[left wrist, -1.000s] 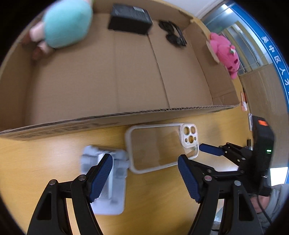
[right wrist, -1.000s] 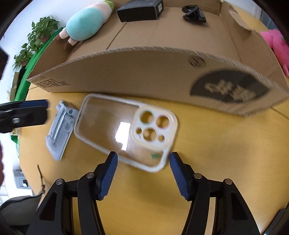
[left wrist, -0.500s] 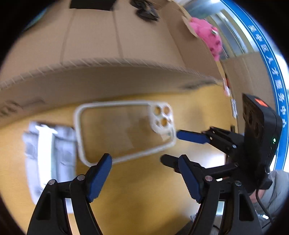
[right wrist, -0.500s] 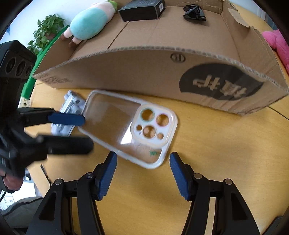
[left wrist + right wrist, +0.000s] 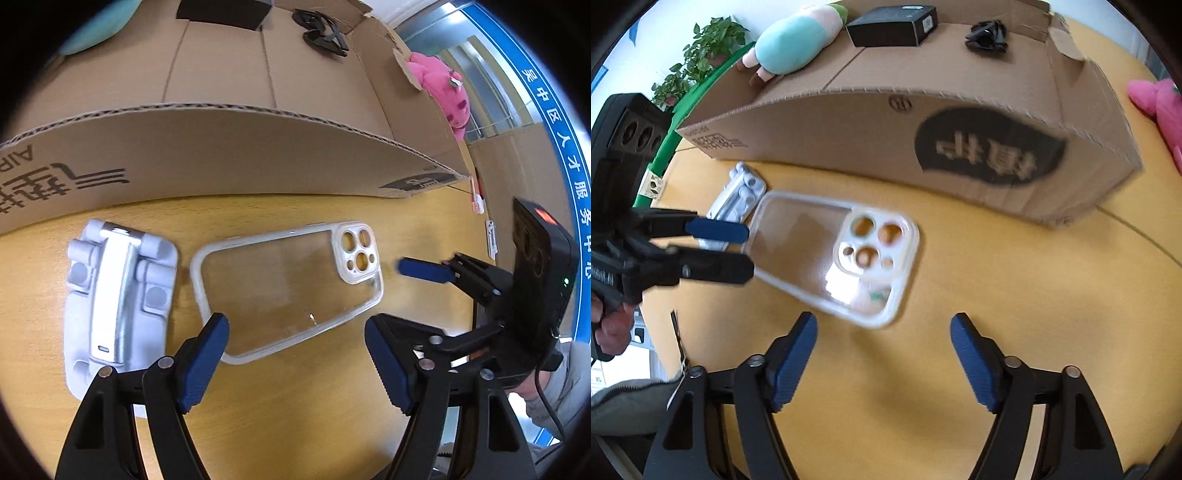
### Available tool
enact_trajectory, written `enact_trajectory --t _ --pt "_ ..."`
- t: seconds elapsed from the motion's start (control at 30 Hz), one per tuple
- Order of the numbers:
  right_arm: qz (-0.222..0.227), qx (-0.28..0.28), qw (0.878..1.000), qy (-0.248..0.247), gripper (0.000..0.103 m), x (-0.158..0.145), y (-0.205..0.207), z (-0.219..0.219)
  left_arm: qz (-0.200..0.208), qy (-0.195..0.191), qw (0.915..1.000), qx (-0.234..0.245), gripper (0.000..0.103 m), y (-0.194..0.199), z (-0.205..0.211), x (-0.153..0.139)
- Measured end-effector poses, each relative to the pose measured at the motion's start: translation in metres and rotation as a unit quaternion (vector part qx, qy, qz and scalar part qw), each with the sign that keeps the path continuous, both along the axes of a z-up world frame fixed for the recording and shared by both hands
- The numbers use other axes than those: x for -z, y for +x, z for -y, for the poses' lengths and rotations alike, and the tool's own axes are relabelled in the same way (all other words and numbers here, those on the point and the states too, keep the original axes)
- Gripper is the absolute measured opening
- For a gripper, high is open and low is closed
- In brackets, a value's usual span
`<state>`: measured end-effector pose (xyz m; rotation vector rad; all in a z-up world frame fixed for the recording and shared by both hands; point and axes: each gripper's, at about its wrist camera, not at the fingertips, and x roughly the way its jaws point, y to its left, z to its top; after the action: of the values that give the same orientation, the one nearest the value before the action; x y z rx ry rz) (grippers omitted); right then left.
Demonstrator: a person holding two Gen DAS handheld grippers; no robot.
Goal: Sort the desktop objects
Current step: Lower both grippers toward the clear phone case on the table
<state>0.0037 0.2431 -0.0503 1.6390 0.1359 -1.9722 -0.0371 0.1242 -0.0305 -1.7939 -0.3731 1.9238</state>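
Both claws spread, holding nothing. Clear phone case (image 5: 288, 291) lies mid-frame btwn left gripper (image 5: 295, 362) & right gripper (image 5: 882, 358), whose jaws just opened wider, prob. to grab it for the box (image 5: 221, 151) up top.

Clear phone case (image 5: 288, 291) with white rim and a camera cutout block at one end, lying flat on the yellow table (image 5: 295, 406), just in front of the cardboard box (image 5: 221, 155). Light grey folding stand (image 5: 118, 295) with a silvery centre bar lies flat just beside the case's plain end, a narrow gap between them. In the box: black box (image 5: 892, 26), teal plush (image 5: 794, 42), black clip-like item (image 5: 986, 37).
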Motion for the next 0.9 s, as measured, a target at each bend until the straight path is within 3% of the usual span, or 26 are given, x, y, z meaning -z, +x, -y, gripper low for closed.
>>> enact_trajectory --t 0.17,0.27,0.37,0.47,0.6,0.9 --pt "-0.001 -0.047 0.999 -0.006 0.083 0.004 0.006 0.03 0.032 0.053 0.998 0.013 0.075 0.009 -0.002 0.007" --pt "0.002 -0.061 0.998 -0.007 0.083 0.005 0.019 0.034 0.033 0.05 0.998 0.017 0.075 0.016 0.003 0.005" --pt "0.017 -0.064 0.998 -0.015 0.083 0.006 0.035 0.029 0.018 0.038 0.999 -0.011 0.075 0.023 0.022 0.003" --pt "0.022 -0.052 0.998 -0.008 0.082 0.007 0.045 0.019 0.022 0.061 0.9973 -0.035 0.075 0.024 0.038 0.006" --pt "0.025 -0.03 0.999 -0.005 0.082 0.007 0.041 0.016 0.011 0.048 0.9987 -0.016 0.075 0.016 0.031 0.004" --pt "0.011 -0.033 0.999 -0.007 0.082 0.006 0.019 0.044 0.019 0.049 0.9981 -0.032 0.073 0.001 0.041 0.007"
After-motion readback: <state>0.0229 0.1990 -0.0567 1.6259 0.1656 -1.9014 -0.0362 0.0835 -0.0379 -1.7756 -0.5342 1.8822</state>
